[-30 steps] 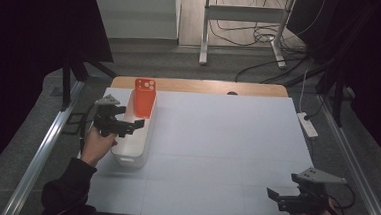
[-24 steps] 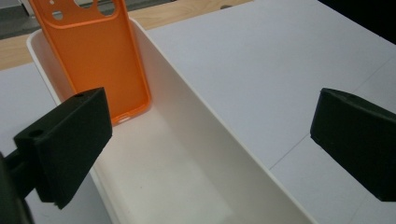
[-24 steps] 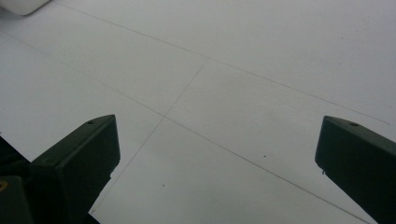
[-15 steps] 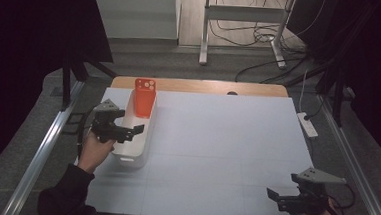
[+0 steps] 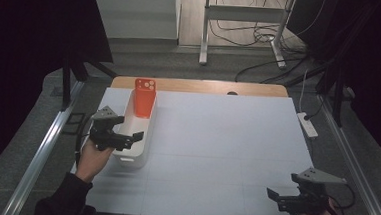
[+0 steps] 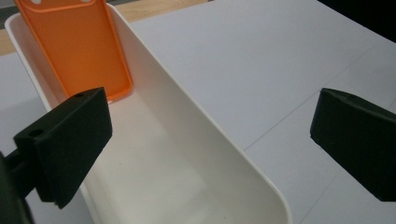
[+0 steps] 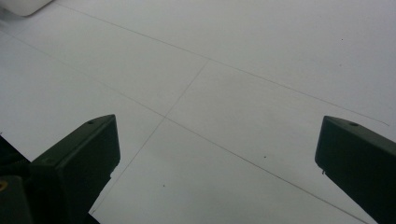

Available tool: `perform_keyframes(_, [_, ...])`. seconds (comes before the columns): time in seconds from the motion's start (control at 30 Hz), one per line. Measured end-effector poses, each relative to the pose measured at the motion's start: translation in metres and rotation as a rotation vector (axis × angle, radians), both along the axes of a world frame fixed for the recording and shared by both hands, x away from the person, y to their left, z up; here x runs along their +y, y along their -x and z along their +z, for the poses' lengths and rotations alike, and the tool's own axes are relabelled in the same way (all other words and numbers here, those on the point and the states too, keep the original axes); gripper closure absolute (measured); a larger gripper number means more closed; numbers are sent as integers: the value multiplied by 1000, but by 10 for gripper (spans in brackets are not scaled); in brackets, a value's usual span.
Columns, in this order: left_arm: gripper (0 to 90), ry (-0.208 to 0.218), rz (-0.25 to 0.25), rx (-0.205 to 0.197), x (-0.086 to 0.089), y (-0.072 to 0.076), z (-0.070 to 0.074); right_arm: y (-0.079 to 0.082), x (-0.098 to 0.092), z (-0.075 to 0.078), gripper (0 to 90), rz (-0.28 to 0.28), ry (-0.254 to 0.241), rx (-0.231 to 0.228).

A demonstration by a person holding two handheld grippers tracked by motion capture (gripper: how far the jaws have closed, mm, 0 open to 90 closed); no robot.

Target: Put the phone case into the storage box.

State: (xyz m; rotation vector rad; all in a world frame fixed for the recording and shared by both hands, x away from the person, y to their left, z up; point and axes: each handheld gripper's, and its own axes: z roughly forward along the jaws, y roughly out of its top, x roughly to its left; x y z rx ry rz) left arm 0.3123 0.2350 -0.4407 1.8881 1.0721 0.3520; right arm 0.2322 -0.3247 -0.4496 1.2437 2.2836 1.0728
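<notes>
An orange phone case (image 5: 144, 97) stands upright, leaning against the far end of a long white bin (image 5: 134, 156) on the table's left side. The case (image 6: 84, 44) rests inside the bin (image 6: 196, 126) in the left gripper view. My left gripper (image 5: 131, 138) hovers open over the bin's near half, with nothing between its jaws (image 6: 208, 149). At the table's near right corner my right gripper (image 5: 275, 197) is open over bare table (image 7: 219, 135), holding nothing.
The white table (image 5: 226, 140) has a wooden strip (image 5: 205, 86) along its far edge. A white power strip (image 5: 307, 123) lies at the right edge. Metal rails run along both sides. Cables and a stand's legs lie on the floor beyond.
My left gripper has drawn back toward the person along the bin, away from the orange case. The right gripper has stayed in place.
</notes>
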Motion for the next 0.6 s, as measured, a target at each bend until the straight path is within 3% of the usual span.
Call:
perform_keyframes(0.33, [0,10,2,-5,-1,14,0,0,0,0,5,2,2,0])
perform_keyframes(0.6, [0,-7,4,0,1,25,-2,0,1,0,5,3,1,-2])
